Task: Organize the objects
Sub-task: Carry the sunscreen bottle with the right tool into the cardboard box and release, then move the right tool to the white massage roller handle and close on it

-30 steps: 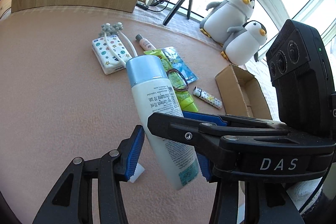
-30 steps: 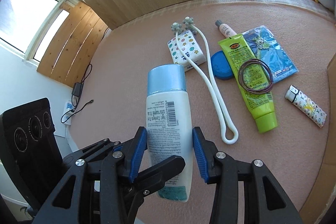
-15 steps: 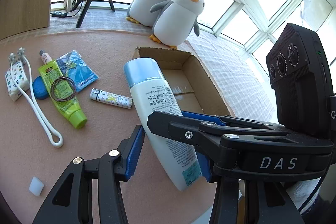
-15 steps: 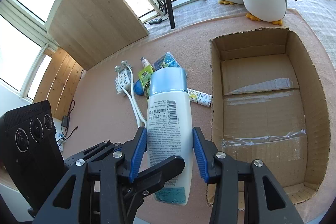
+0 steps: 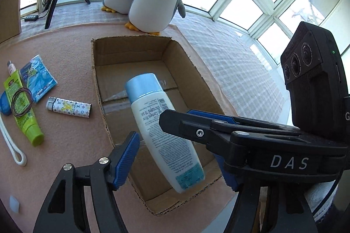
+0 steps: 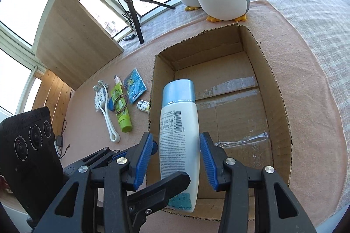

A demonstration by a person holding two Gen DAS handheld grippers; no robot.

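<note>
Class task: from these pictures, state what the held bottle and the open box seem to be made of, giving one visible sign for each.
Bottle: probably plastic; smooth white body, glossy blue cap.
Box: corrugated cardboard; matte brown walls, ragged cut rim, taped floor seam.

Bottle [image 6: 179, 136] base hidden behind tongs arm; lighter [image 6: 143, 105] half behind box wall [image 6: 153, 88].

Bright window daylight, blown-out panes, sharp focus, fisheye-bent edges
</note>
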